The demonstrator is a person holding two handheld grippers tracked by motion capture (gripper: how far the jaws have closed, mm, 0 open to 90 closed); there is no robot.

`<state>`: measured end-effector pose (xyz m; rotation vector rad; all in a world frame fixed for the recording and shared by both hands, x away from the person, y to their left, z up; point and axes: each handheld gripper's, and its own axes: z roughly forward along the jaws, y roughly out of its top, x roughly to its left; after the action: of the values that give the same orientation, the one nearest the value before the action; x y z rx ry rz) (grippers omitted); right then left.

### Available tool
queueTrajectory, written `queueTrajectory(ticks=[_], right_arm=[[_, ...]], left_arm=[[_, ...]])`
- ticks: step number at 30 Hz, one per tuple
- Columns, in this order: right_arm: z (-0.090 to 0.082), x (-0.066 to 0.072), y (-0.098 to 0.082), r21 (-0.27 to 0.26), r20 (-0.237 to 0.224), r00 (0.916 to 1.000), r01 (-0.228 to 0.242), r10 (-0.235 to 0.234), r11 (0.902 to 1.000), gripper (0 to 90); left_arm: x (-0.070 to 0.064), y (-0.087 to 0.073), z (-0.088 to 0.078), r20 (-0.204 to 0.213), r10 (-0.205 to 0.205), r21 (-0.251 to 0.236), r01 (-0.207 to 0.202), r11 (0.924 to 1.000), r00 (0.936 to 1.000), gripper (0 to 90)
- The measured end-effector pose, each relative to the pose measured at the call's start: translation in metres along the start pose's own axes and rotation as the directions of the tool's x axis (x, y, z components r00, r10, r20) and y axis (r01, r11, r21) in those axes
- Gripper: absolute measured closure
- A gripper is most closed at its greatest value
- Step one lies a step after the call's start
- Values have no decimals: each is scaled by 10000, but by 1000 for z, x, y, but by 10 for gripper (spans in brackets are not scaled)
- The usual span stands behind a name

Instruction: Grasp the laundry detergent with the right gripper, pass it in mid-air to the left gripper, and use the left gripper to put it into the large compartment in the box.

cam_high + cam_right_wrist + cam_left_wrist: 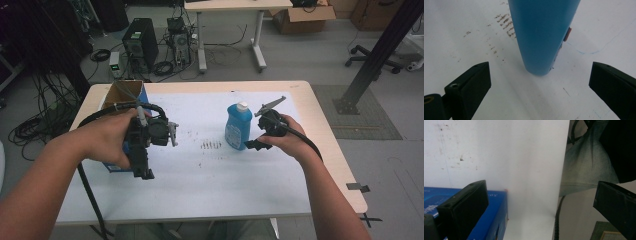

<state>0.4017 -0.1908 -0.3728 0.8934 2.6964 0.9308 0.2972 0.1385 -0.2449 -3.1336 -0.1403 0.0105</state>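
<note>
Toward the right half of the tabletop [200, 195], a blue bottle [237, 126] with a white cap is seen standing upright, well clear of every edge. The right tool [256, 145] is held just beside it, jaws spread wide and released, with the bottle's base lined up between them in the right gripper view [541, 37]. The bottle is judged to be smooth, slightly springy plastic, possibly slippery, and moderately heavy if full; a hold low to mid on the flat body is advised, not on the cap. The left tool [145, 172] is kept open and empty near the front left, by a blue box [494, 220] at the left edge.
</note>
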Motion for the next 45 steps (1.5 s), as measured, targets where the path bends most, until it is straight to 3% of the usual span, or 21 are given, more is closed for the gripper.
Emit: queueTrajectory(ticks=[14,23,31,37,45], right_arm=[[13,1,5,-810,-13,10000,-15,14,9967,37],[19,2,4,-1328,219,9998,-7,37,9911,36],[25,4,3,-1877,472,9986,-138,230,9821,32],[31,5,2,-2009,658,9974,-147,285,9795,30],[34,7,3,-2570,882,9948,-268,510,9660,20]], left_arm=[[-1,0,0,-66,34,19,-34,10000,10000,2],[-1,-1,3,-7,-10,30,10,10000,10000,2],[-1,1,4,29,49,-4,-49,10000,10000,2],[-1,2,5,33,52,-3,-51,10000,10000,2],[0,4,6,26,93,22,-93,10000,10000,2]])
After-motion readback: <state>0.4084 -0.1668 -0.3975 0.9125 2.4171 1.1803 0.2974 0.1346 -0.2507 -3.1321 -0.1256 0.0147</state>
